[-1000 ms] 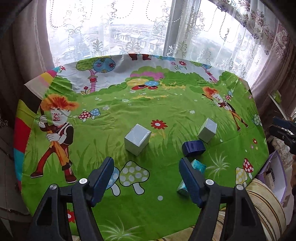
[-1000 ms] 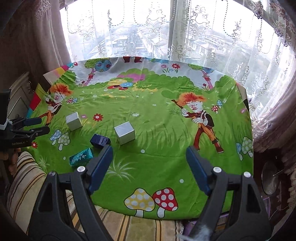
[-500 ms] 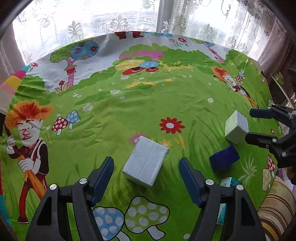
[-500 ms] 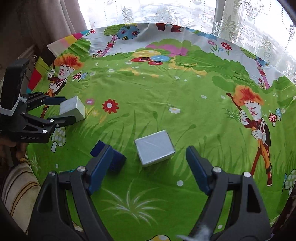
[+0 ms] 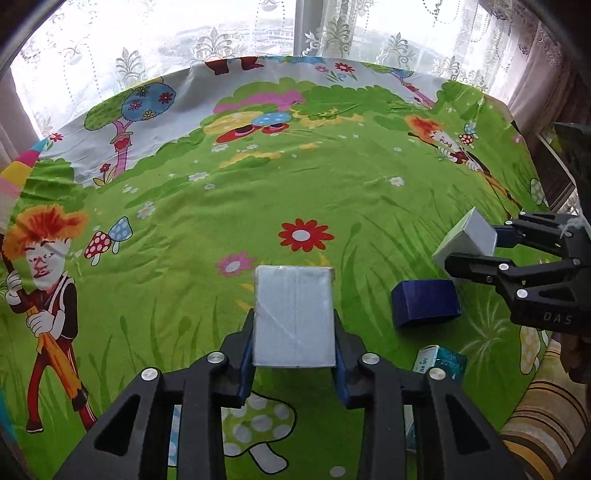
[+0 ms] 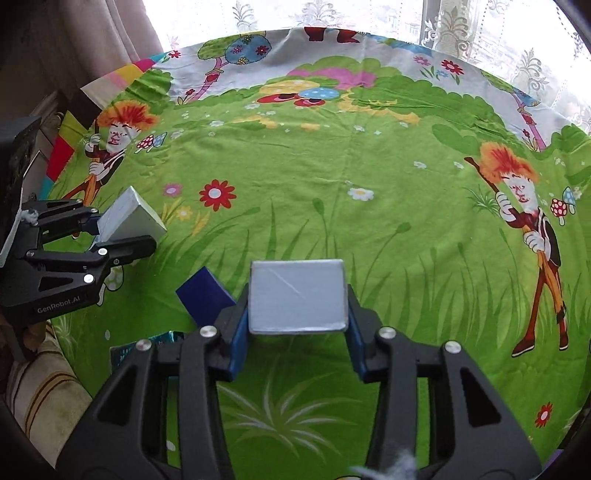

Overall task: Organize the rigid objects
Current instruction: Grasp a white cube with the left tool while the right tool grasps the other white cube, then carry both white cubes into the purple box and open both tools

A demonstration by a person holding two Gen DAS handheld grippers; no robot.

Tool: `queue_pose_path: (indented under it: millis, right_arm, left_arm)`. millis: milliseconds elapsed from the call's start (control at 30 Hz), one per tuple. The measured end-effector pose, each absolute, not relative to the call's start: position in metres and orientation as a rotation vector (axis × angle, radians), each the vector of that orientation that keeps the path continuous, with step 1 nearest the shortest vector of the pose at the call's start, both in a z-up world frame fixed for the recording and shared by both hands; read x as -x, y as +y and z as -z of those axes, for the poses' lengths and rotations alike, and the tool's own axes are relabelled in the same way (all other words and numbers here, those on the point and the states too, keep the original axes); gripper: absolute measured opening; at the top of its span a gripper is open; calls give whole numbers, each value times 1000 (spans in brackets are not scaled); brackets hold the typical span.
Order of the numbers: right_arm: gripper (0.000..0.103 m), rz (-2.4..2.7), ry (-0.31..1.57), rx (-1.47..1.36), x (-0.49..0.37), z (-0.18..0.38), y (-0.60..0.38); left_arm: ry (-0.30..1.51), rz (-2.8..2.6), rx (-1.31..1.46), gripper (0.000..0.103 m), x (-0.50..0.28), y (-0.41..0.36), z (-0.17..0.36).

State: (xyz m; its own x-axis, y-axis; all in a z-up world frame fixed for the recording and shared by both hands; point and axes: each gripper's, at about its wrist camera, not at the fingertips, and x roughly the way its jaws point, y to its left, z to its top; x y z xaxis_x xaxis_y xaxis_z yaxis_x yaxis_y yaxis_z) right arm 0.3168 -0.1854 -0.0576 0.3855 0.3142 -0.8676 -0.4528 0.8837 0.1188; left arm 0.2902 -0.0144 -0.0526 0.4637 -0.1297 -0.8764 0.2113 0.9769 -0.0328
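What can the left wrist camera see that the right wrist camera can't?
Only the left wrist view shows the left gripper from behind, its fingers closed on a silver block, and the teal box with its printed label readable.

Only the right wrist view shows the right gripper from behind, closed on the other silver block, and the red flower at the cloth's near right edge.

Both show the dark blue block lying on the green cartoon tablecloth, and the lace curtain.
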Motion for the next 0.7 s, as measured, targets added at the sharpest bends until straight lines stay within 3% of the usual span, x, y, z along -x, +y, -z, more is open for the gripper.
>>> queue_pose_path:
  millis: [333,700]
  right_arm:
    - [48,-445,919,101,-243,3,-200]
    - [48,-400,876,62,-152,-28,-209]
  left_arm:
    - [969,105,-17,35,-229,-33,8]
    - [822,-40,118,35,-126,-43,-32]
